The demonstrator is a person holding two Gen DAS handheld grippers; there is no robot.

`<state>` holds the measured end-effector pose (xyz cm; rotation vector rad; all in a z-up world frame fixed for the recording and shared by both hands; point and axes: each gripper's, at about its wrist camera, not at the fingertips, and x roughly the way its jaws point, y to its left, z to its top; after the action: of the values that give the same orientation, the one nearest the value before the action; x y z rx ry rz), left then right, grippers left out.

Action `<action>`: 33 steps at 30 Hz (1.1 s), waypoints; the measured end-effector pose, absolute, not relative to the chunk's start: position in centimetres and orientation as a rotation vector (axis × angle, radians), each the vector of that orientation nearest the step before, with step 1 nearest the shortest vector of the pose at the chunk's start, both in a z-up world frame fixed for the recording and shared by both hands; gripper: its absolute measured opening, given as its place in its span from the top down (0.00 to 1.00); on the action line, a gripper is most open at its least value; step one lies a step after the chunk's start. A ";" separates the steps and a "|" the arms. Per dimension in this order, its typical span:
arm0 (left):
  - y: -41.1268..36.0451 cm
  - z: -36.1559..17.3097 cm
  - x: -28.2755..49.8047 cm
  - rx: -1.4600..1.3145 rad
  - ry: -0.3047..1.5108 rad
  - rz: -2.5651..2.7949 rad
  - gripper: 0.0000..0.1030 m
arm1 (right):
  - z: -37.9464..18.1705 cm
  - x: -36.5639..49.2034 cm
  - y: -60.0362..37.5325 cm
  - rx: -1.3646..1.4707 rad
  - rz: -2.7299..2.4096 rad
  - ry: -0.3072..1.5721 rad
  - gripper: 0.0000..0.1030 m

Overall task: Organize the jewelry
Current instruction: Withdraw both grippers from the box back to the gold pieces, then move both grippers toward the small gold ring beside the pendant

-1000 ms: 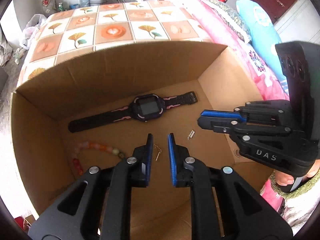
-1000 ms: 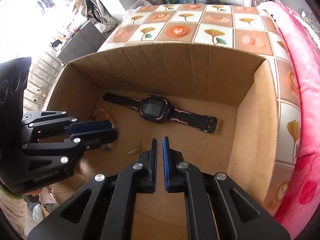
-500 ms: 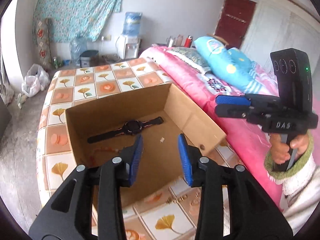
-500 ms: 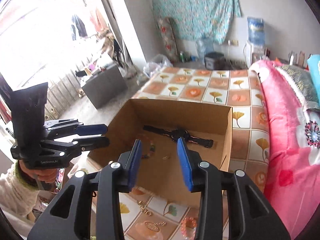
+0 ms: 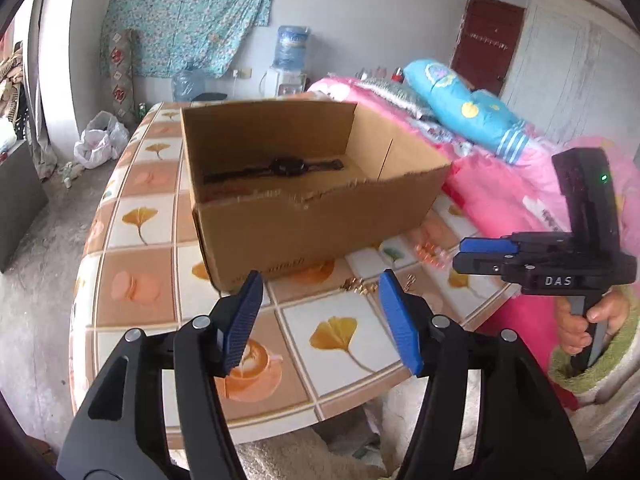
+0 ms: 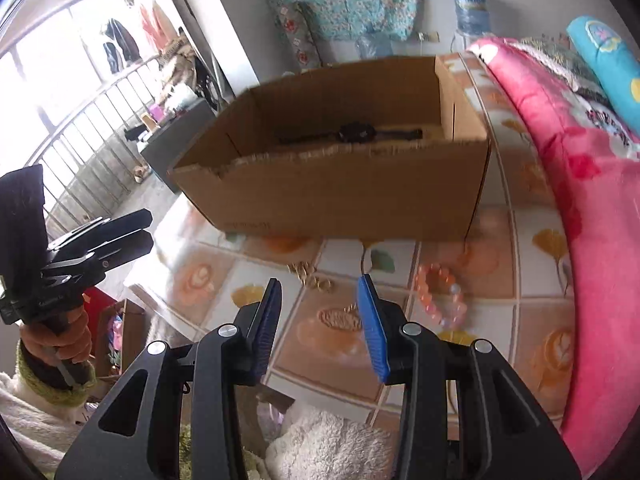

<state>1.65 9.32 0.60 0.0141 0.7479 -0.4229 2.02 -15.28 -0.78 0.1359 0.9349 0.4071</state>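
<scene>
A cardboard box (image 5: 320, 224) (image 6: 340, 204) stands on the tiled table and holds a black watch (image 5: 280, 167) (image 6: 356, 133). A gold chain (image 5: 360, 286) (image 6: 312, 276) and a pink bead bracelet (image 6: 440, 292) (image 5: 432, 252) lie on the table in front of the box. My left gripper (image 5: 320, 316) is open and empty, above the table's near edge. My right gripper (image 6: 320, 312) is open and empty, short of the chain and bracelet. In the left wrist view the right gripper (image 5: 480, 256) looks nearly closed from the side.
The tiled table (image 5: 332, 336) has a near edge below the grippers. A pink quilted bed (image 6: 568, 160) with a blue pillow (image 5: 468, 116) borders the table on the right. A white fluffy cloth (image 6: 332, 444) lies below the edge.
Both grippers pulled up and back out of the box to the table's near edge. Their jaws opened from nearly closed to wide.
</scene>
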 end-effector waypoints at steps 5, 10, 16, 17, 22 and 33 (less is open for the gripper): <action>8.1 -3.9 2.1 0.052 0.839 -0.345 0.44 | -3.2 1.9 -13.7 0.096 0.391 0.968 0.62; 7.4 -6.6 2.5 0.086 0.875 -0.281 0.44 | -3.4 3.2 -13.1 0.061 0.374 0.970 0.67; 6.8 -7.5 2.5 0.125 0.865 -0.251 0.42 | -4.2 5.2 -12.1 0.001 0.362 0.990 0.77; 6.8 -7.6 2.6 0.132 0.865 -0.247 0.42 | -4.4 5.5 -11.9 -0.008 0.361 0.995 0.79; 6.6 -7.8 2.8 0.145 0.850 -0.243 0.38 | -5.1 6.7 -10.7 -0.071 0.349 1.018 0.83; 6.7 -8.1 2.7 0.141 0.822 -0.250 0.33 | -5.7 7.4 -8.9 -0.202 0.339 1.062 0.88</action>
<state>2.73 6.70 -8.08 0.1408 0.8215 -0.2498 7.38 -8.85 -5.71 -0.2022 1.0617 0.3385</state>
